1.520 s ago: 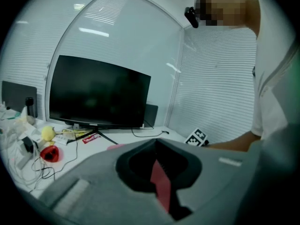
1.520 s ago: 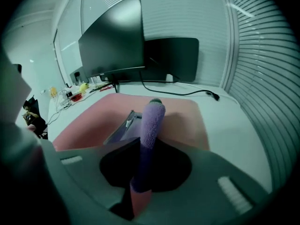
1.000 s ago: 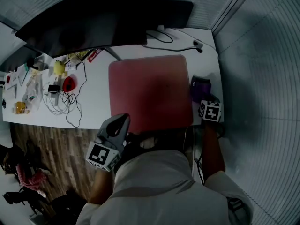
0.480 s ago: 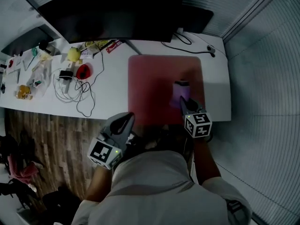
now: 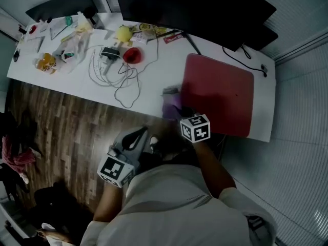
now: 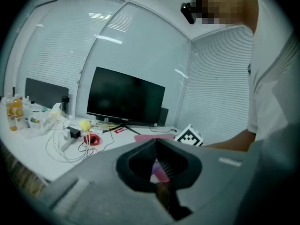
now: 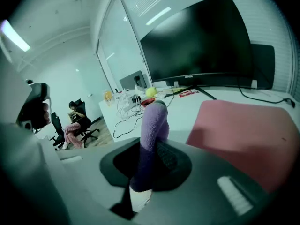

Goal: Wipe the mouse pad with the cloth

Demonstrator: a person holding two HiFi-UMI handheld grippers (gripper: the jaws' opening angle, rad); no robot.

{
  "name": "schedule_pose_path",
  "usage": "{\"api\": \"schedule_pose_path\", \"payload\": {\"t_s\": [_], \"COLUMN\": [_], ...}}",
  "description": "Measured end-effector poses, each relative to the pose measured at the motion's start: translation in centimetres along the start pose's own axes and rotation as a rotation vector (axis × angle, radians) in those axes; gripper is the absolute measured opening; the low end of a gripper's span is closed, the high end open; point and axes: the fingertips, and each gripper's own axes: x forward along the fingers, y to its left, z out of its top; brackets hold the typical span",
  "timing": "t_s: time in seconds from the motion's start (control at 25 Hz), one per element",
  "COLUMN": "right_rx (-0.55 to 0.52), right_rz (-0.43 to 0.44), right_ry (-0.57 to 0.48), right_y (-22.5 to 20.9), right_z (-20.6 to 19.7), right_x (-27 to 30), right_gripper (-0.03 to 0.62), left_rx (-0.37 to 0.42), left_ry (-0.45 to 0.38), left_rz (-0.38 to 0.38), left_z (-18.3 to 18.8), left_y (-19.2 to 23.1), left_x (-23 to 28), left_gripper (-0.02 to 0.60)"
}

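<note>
You hold two grippers: one left gripper (image 5: 139, 132), one right gripper (image 5: 179, 110). On the desk (image 5: 154, 70) you have one purple cloth (image 5: 171, 102), one red mouse pad (image 5: 220, 94) by its right edge, and two monitors at its far edge: a large monitor (image 5: 205, 6) and a small monitor (image 5: 61, 4).

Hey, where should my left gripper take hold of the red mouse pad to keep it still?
Pinch the mouse pad by its near edge, coming in from the desk's front. It lies flat and thin, so only an edge gives the jaws a bite. Keep clear of the right gripper, holding the cloth by the pad's near left corner.
</note>
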Motion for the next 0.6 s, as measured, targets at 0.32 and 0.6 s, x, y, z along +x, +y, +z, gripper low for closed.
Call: {"api": "schedule_pose_path", "payload": {"t_s": [0.32, 0.6], "right_rx": [0.065, 0.134], "right_rz": [-0.142, -0.309], "right_ry": [0.085, 0.034], "right_y": [-4.9, -14.9], "right_z": [-4.1, -7.0], "right_x": [0.1, -7.8], "right_gripper": [0.048, 0.048], "left_rx": [-0.016, 0.016], "left_ry": [-0.009, 0.038], "left_rz": [0.006, -0.086], "left_z": [-0.7, -0.9], "left_y": [-0.1, -7.5], "left_x": [-1.0, 5.3], "left_gripper": [0.003, 0.002]}}
